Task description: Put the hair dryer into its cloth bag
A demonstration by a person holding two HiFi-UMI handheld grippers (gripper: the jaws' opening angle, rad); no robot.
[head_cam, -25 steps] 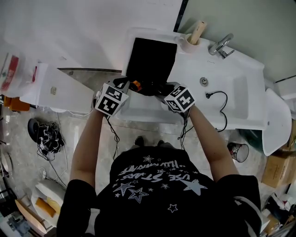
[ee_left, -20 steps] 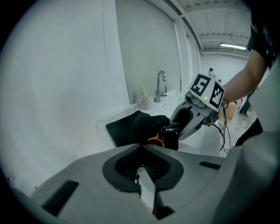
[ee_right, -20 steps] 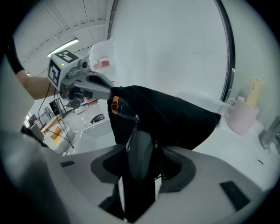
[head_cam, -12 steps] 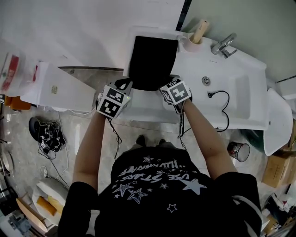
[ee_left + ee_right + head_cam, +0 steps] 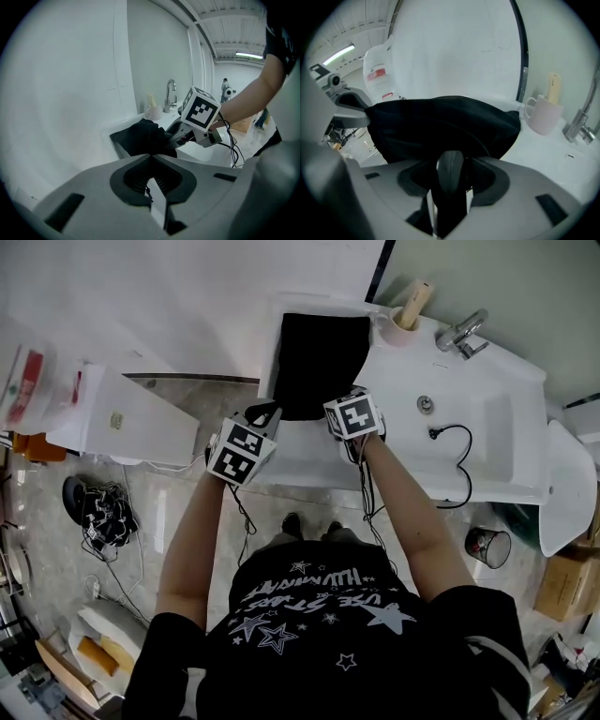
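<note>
From the head view, the black cloth bag (image 5: 319, 357) lies on the white surface (image 5: 300, 460) left of the basin, with the left gripper (image 5: 265, 415) at its near-left corner and the right gripper (image 5: 347, 407) at its near-right edge. The left gripper view shows its claw (image 5: 151, 158) pinched together on what may be a thin dark thread, the bag (image 5: 140, 138) just beyond the tips. In the right gripper view the claw (image 5: 450, 164) is closed on the bulging bag's (image 5: 440, 126) dark cloth, a mug (image 5: 543, 117) nearby.
</note>
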